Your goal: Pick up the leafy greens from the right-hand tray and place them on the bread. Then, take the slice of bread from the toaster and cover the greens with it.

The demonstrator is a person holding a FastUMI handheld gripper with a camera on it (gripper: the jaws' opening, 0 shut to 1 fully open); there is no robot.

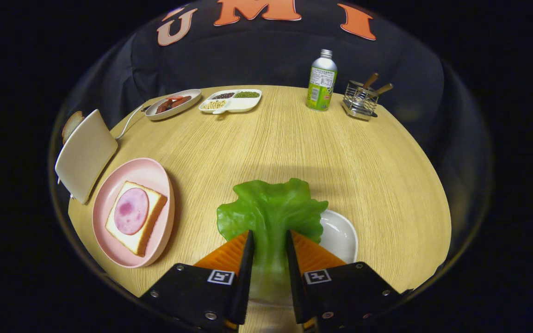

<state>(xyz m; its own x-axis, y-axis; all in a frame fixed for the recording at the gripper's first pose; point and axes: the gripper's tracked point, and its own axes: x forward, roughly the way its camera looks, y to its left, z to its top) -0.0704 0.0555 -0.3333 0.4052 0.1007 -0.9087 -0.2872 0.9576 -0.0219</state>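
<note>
Gripper pinches the leafy greens over the white tray; pink plate with bread left, open table between.

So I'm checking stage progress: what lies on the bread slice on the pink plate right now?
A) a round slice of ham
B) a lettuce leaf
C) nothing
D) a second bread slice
A: a round ham slice tops the bread slice on the pink plate; the lettuce leaf sits between the gripper fingers.

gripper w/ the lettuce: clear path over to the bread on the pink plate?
Probably yes. The gripper is shut on the lettuce leaf, and only bare table lies between it and the ham-topped bread on the pink plate; the toaster stands beyond.
</note>
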